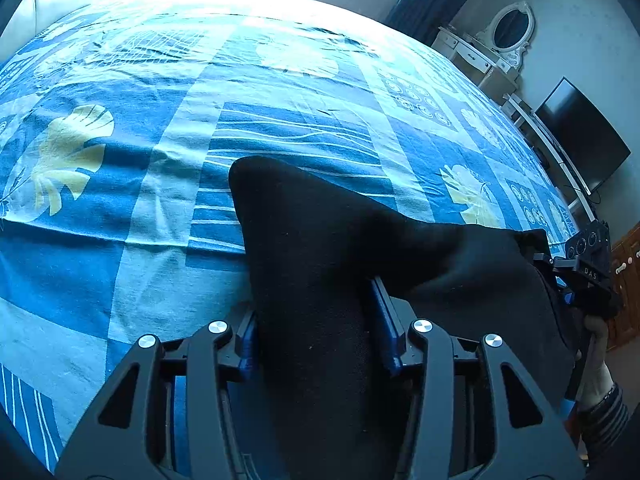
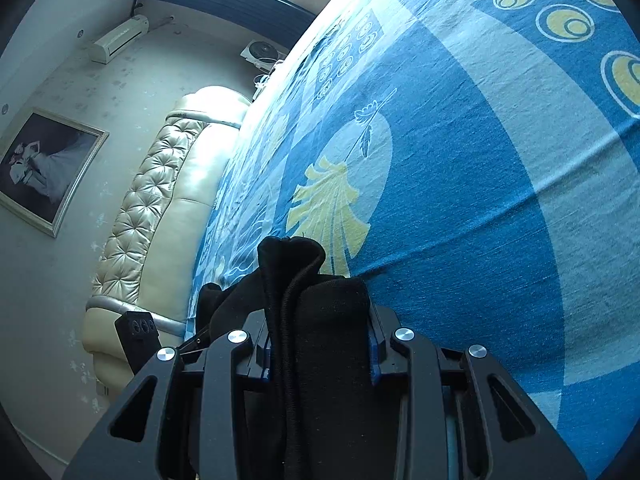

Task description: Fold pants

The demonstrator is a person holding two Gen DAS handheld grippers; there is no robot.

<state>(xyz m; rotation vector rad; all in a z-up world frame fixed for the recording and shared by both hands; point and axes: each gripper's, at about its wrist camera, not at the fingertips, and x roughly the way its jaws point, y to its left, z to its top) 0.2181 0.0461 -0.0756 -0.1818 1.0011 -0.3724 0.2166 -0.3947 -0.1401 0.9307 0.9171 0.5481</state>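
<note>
The left gripper [image 1: 320, 336] and right gripper [image 2: 320, 344] are each clamped on the black pants [image 1: 320, 240], held raised above the near bed [image 1: 280, 80]; no fold appears laid; all folding seemingly remains

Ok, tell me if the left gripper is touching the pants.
Touching. In the left wrist view, the left gripper has the black pants bunched between its fingers, the cloth pressed against both blue pads and spilling forward over the bed.
</note>
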